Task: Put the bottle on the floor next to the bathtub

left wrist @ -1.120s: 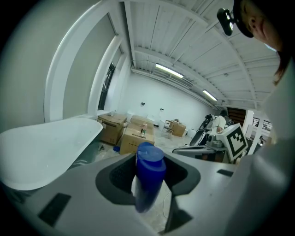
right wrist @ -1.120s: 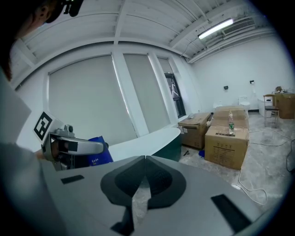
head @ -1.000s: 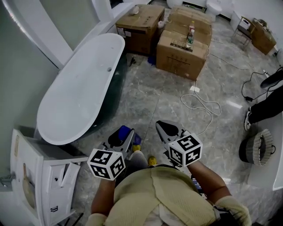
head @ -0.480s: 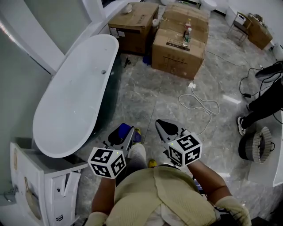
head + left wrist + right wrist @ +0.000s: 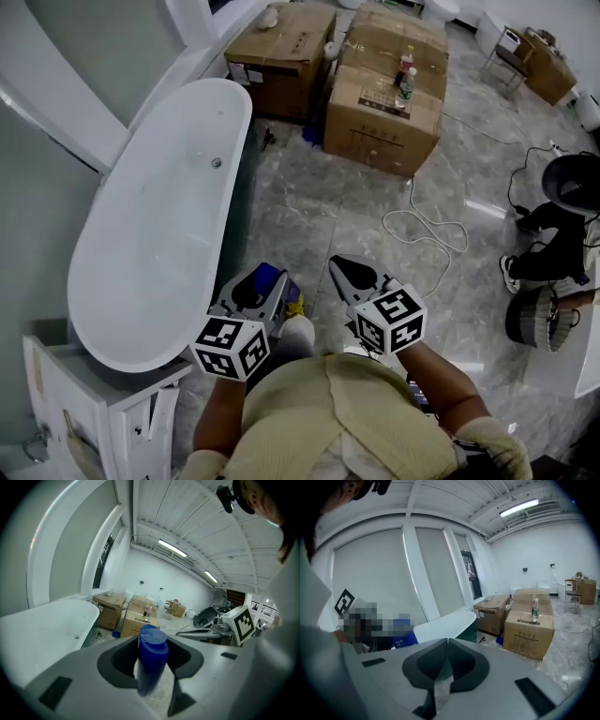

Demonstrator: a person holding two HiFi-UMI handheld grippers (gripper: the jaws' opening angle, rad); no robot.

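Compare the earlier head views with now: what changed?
The person has walked forward beside the bathtub: in the head view its near end and the white cabinet slid down the frame. Nothing was grasped or released: the left hand-held gripper still holds the blue bottle, the right hand-held gripper stays shut and empty.

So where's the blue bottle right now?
The bottle is clamped in the left gripper, low and left of centre in the head view, above the floor beside the bathtub.

Head view steeply down; gripper views share boxes [image 5: 382,120].
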